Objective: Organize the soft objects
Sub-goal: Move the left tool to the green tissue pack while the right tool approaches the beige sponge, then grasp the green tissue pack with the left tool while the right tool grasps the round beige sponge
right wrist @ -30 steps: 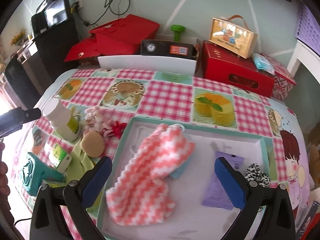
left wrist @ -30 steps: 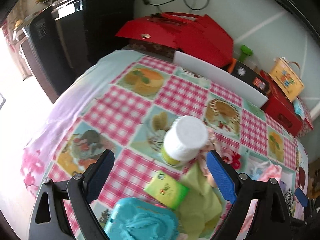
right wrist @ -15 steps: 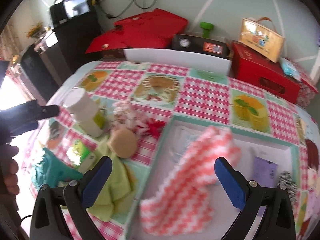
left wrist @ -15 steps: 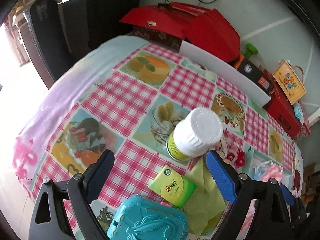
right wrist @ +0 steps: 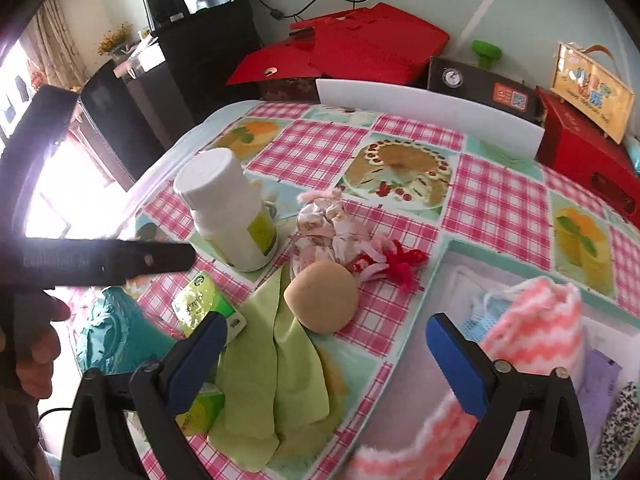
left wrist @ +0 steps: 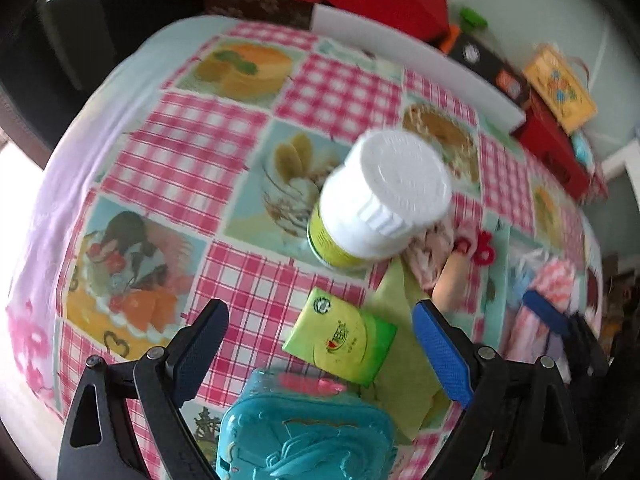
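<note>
A green cloth [right wrist: 276,376] lies on the checked tablecloth beside a round tan puff [right wrist: 322,297] and a pale pink scrunchie [right wrist: 332,224] with a red bow [right wrist: 404,264]. A pink-and-white knitted cloth [right wrist: 536,320] lies in the tray [right wrist: 452,252]. My right gripper [right wrist: 320,356] is open and empty above the green cloth and the tray edge. My left gripper [left wrist: 316,354] is open and empty above a green packet [left wrist: 340,336]; the green cloth [left wrist: 404,356] shows under it.
A white-capped bottle [left wrist: 376,204] stands mid-table; a teal case [left wrist: 308,432] lies near the front edge. A purple packet [right wrist: 600,384] and a spotted item [right wrist: 620,424] are in the tray. Red boxes [right wrist: 348,48] and a white board [right wrist: 428,112] line the back.
Both grippers have moved left and lower over the table. The right view now centres on the green cloth and puff instead of the tray. Both stay open.
</note>
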The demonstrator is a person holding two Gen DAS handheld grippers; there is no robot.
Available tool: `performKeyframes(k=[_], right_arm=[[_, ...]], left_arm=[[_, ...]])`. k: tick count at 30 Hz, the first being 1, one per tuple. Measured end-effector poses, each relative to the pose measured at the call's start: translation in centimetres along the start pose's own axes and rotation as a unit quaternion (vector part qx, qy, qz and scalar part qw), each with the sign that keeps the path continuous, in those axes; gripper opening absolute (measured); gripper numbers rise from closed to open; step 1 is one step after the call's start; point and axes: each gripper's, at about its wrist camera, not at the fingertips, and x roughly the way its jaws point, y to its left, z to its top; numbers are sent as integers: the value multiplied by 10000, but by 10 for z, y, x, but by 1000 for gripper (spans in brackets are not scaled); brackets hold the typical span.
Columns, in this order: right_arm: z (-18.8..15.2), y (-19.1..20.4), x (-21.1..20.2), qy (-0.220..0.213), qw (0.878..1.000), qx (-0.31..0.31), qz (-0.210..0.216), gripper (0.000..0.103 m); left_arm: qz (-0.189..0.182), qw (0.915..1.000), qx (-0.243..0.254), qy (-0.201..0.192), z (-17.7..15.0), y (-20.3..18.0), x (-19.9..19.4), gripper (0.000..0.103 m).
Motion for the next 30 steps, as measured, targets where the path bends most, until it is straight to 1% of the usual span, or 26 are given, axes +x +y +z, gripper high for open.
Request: performKeyframes(k=[3,4,8,10,12,13,14,18,21,23,27,30], right_arm=[[0,-1,5,55,10000,4,83,97],[0,-1,6,54,9999,1,109,92],[2,-2,14,70,9998,-11,169,90],[3,-1,19,124,9998,-62,145,87],[2,-1,24,178,9998,-78,95,85],[2,-2,27,202,9997,-81,62,81],[2,-2,29,222,9997,-82,52,80],[3,1,34,241,9995,-195,-30,80],[5,4,37,247,9991,-305,-127,80],[5,4,38,242,9991,-329,-145,80],[5,6,40,249,9985,-431,-206,80],[4,8,43,278,9978,-519,-304,72]], left_arm=[[96,9992,358,163,2,-8,6,93],[60,9988,420,239,3,-9,8,93],[-187,9971,513,538,6,-13,19,93],[-207,9953,626,709,7,-17,27,93],[-167,9942,706,797,5,-21,32,93],[-152,9936,753,830,4,-22,34,93],[-153,9934,762,840,5,-23,35,93],[-72,9930,784,877,10,-26,44,93],[-121,9929,758,905,13,-24,45,93],[-77,9926,813,903,15,-26,45,92],[0,9903,1006,960,20,-36,47,87],[109,9882,1145,1011,21,-47,52,87]])
